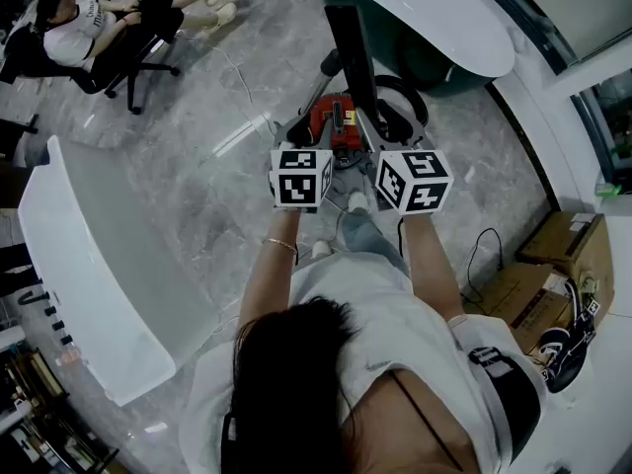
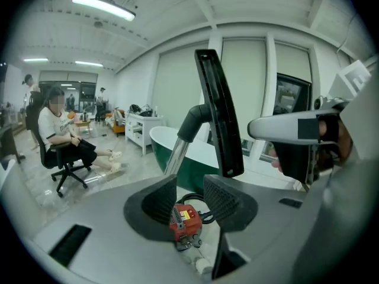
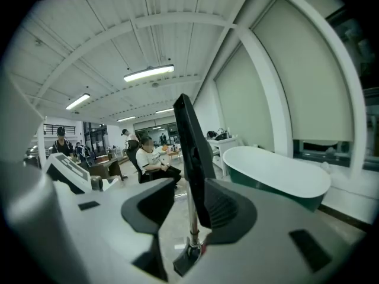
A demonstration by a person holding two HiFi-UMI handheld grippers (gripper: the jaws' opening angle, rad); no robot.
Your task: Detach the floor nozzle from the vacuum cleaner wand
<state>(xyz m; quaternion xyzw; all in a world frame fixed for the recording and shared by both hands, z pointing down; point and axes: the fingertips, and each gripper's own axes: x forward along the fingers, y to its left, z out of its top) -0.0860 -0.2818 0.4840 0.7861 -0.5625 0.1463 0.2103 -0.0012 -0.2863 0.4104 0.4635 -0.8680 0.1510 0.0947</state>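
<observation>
The vacuum's red body [image 1: 334, 126] lies on the marble floor ahead of me. Its metal wand [image 2: 175, 152] rises from it, and the black floor nozzle [image 1: 351, 49] stands on end at the top. My left gripper [image 2: 190, 197] is open and holds nothing; the red body [image 2: 185, 220] shows through its gap. My right gripper [image 3: 189, 209] is open too. The nozzle [image 3: 190, 158] stands between its pads, close before the right pad [image 3: 228, 209], with the wand [image 3: 192, 223] below. Both marker cubes sit side by side in the head view, just short of the vacuum.
A green bathtub with a white rim [image 1: 434, 28] stands behind the vacuum. A person sits on an office chair [image 1: 94, 28] at far left. A white curved counter [image 1: 89, 265] is to my left, cardboard boxes [image 1: 553, 265] to my right. A black hose [image 1: 407, 107] coils beside the body.
</observation>
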